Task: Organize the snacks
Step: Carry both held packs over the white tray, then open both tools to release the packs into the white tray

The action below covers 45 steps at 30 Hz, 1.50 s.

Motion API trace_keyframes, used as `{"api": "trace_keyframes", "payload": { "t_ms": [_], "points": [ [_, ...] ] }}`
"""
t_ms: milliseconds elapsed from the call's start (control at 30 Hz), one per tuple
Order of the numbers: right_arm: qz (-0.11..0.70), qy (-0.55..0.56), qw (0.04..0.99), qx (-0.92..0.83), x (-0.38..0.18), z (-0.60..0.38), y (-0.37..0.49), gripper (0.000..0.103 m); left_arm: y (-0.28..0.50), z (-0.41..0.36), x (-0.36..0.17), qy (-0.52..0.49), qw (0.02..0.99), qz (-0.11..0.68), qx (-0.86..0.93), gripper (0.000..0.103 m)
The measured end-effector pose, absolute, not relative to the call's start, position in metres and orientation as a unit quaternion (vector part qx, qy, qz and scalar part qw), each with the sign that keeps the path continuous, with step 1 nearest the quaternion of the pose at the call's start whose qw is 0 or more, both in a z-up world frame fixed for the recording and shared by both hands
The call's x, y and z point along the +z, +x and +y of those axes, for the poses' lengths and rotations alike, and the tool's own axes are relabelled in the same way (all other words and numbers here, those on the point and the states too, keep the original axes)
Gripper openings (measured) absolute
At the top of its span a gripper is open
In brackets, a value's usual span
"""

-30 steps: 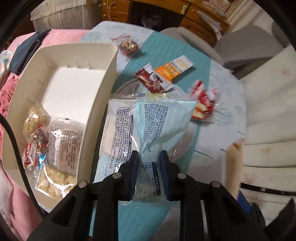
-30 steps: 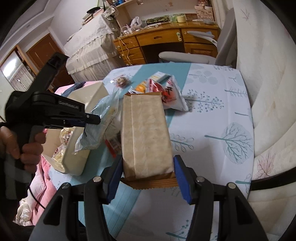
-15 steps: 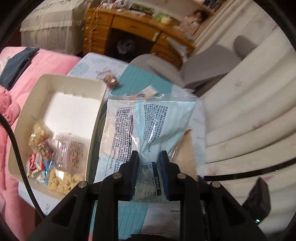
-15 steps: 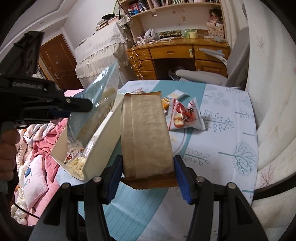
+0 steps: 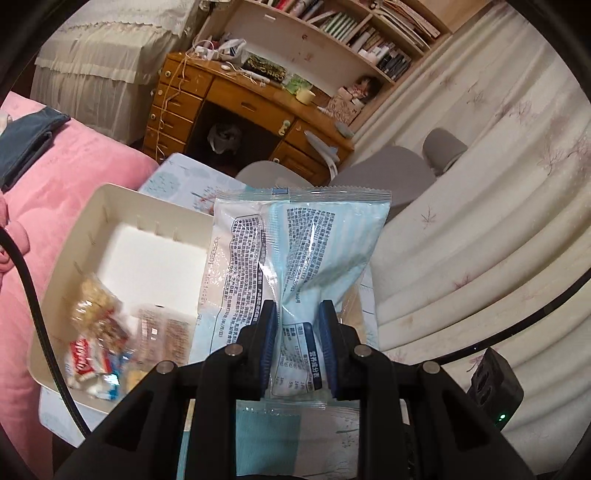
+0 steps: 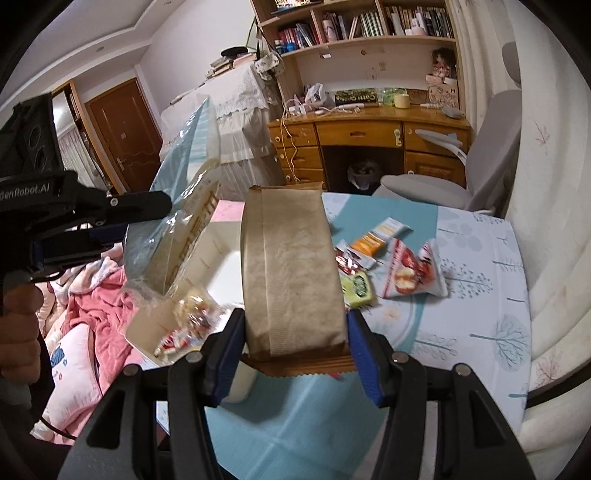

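The pale blue snack packet was clamped in the left gripper, above the white bin. The right gripper gripped a brown paper packet beside it.

Indoor room light, moderate; dimmer and warmer in left wrist view, brighter and cooler in right wrist view. Strong fisheye bending, black vignette at all corners. White glare streaks on blue packet. Motion blur on snacks in white tray, and on red packet on surface. Soft focus toward edges. Bookshelf fairly sharp. Shadow dark under desk.
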State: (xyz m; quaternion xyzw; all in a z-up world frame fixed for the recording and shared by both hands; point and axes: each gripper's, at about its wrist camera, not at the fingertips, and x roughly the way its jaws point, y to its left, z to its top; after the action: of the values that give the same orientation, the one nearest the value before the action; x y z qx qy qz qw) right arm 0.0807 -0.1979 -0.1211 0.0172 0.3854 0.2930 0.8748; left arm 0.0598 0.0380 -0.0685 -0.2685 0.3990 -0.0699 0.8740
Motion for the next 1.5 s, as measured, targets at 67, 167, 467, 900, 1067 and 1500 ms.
{"api": "trace_keyframes", "payload": {
  "t_ms": [67,167,467,900,1067,1500],
  "points": [
    [0.380,0.017,0.876,0.295,-0.118,-0.185,0.078,0.055,0.058,0.052,-0.070,-0.265,0.874,0.402,-0.064,0.021],
    [0.375,0.017,0.878,0.297,-0.116,-0.167,0.075,0.055,0.054,0.072,-0.073,-0.259,0.873,0.410,-0.055,0.021],
    [0.374,0.021,0.879,0.295,-0.115,-0.114,0.065,0.055,0.050,0.119,-0.088,-0.244,0.862,0.441,-0.052,0.022],
    [0.411,0.062,0.875,0.250,-0.144,-0.062,0.046,0.056,0.058,0.164,-0.129,-0.171,0.836,0.520,-0.049,0.036],
    [0.437,0.062,0.869,0.223,-0.155,-0.055,0.040,0.062,0.054,0.167,-0.131,-0.146,0.841,0.520,-0.039,0.066],
    [0.441,0.073,0.875,0.185,-0.152,-0.072,0.024,0.068,0.055,0.147,-0.126,-0.126,0.841,0.524,-0.045,0.086]
  ]
}}
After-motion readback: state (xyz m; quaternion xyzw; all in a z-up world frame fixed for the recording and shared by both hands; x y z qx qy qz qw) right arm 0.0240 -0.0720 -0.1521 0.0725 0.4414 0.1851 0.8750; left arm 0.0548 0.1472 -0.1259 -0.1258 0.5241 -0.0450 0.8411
